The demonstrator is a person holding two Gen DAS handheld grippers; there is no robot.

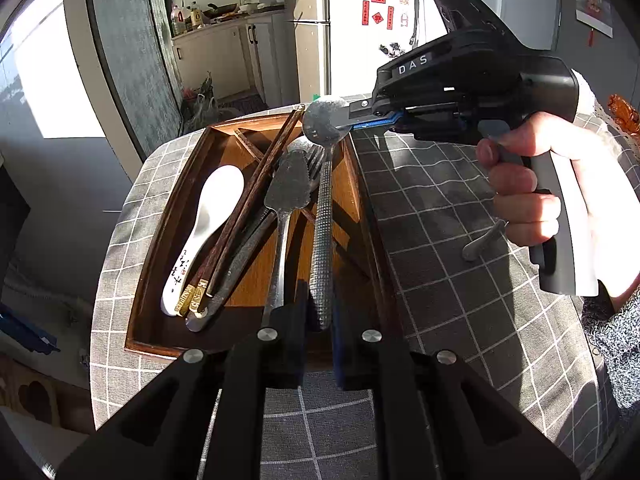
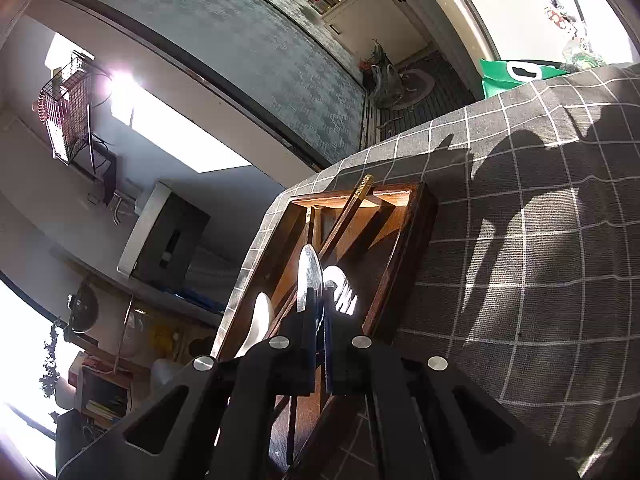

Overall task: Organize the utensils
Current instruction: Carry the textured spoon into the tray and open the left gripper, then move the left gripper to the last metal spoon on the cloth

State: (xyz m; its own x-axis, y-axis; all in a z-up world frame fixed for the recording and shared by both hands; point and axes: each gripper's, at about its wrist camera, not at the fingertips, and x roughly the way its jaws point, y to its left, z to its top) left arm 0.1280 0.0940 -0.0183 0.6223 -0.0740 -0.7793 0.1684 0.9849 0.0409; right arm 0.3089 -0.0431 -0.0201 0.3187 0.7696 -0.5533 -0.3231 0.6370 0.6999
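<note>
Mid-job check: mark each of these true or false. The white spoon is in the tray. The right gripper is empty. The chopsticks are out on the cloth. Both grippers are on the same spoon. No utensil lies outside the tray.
1. The white spoon lies in the wooden tray. True.
2. The right gripper is empty. False: it is shut on the bowl of the metal spoon.
3. The chopsticks lie on the tablecloth. False: they lie in the tray.
4. Both grippers hold the same spoon. True: the left gripper has its handle end.
5. No utensil lies outside the tray. False: a metal handle shows on the cloth.
</note>
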